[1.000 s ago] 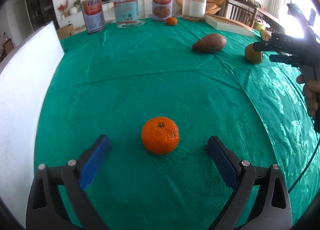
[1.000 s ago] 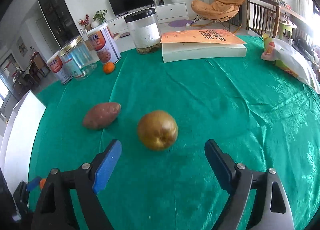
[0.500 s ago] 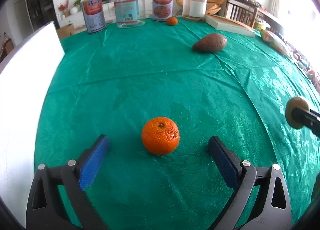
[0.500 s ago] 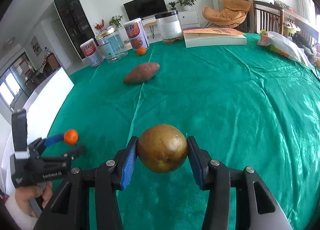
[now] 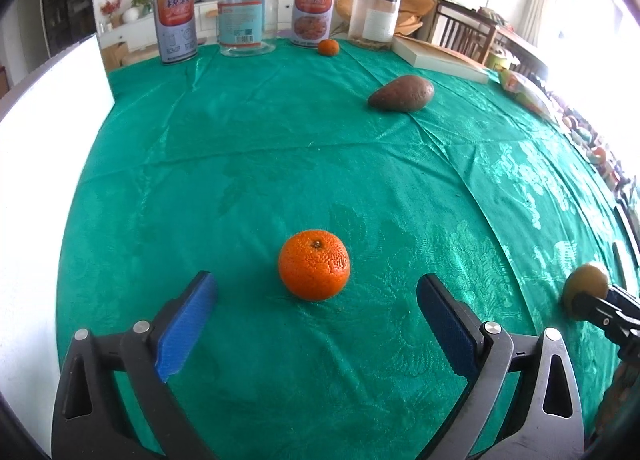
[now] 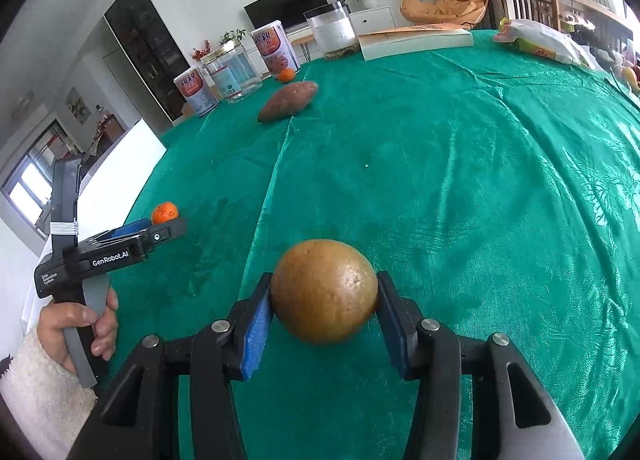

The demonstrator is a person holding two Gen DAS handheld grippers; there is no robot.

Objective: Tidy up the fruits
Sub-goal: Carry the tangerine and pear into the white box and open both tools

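Right claw (image 6: pixel 324 320): blue pads (image 6: pixel 256 324) clamped on both flanks of a brownish-green round fruit (image 6: pixel 324 290). The jaws have just been closing, and the fruit now sits between them. In the left wrist view the same fruit (image 5: pixel 586 284) appears at the far right edge, low against the green cloth; whether it rests on the cloth or hangs just above it cannot be told.

Left claw (image 5: pixel 316 316): jaws stand wide apart, nothing gripped. A large orange (image 5: pixel 314 275) rests on the bench (image 5: pixel 280 132) between the two pads and slightly ahead of them, touching neither. In the right wrist view this claw (image 6: pixel 152 226) is seen from the side, held by a hand (image 6: pixel 80 324) in a fluffy white sleeve (image 6: pixel 40 392), with the orange (image 6: pixel 165 212) just past its tips.

Further out on the bench: a sweet potato (image 5: pixel 402 93) lies on its side, well apart from both claws. A small orange (image 5: pixel 328 47) sits at the far edge, just in front of a printed tin (image 5: pixel 314 12). Beside that tin, in a row: a clear glass jar (image 5: pixel 247 16), a second printed tin (image 5: pixel 175 29), and a black-lidded clear canister (image 5: pixel 374 14). A flat book-like box (image 5: pixel 438 59) lies to the right of the canister. A white board (image 5: pixel 44 164) stands along the left side of the bench.
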